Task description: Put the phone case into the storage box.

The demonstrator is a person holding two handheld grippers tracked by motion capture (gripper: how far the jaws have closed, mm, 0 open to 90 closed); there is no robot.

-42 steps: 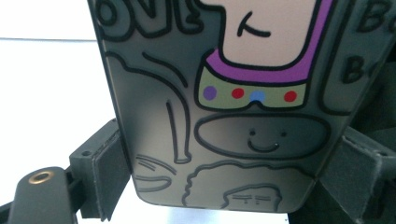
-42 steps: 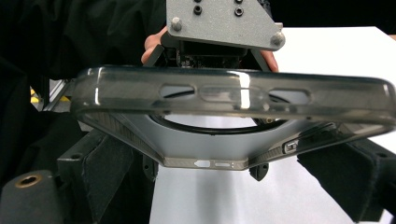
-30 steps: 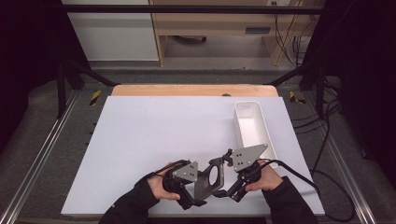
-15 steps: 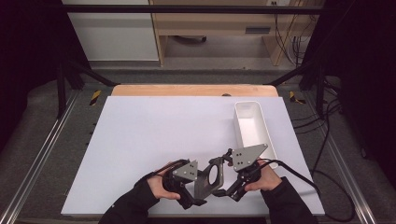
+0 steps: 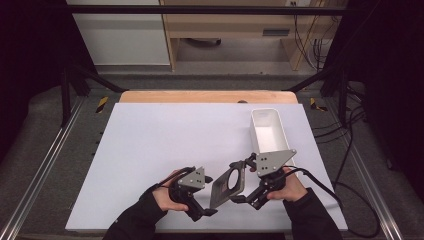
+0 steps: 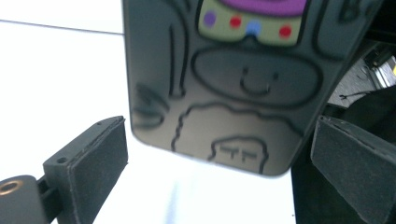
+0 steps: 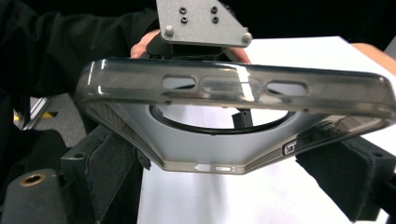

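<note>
A: At the near edge of the white table top point(image 5: 165, 135), a smoky translucent grey phone case with a round cut-out in its back point(image 5: 227, 186) is seen held up off the surface, tilted, between the two hand-held tools.

B: And in the right gripper view the case point(image 7: 233, 93) is caught end-on. The right gripper point(image 5: 250, 192) is set with its padded jaws against the case's two ends, so it is judged closed on the case, though the contact itself is partly hidden.

A: The left gripper point(image 5: 200, 202) is a different matter. In the left gripper view its jaws are spread wide to either side of the case's printed cartoon face point(image 6: 233, 84), with a gap on both sides. Nothing is gripped there.

B: So the whole weight is judged to be carried by one tool. If that hold is loosened before the left jaws are closed, the case could be dropped to the table.

A: A twist is also to be feared. The case is soft plastic by the look of it, and it might be bowed or popped out if it is squeezed harder across its length.

B: Farther back, to the right, a white rectangular plastic bin point(image 5: 268, 131) is standing open, well apart from the case. If the case is meant for it, which cannot be told, a tilted carry could catch the rim.
</note>
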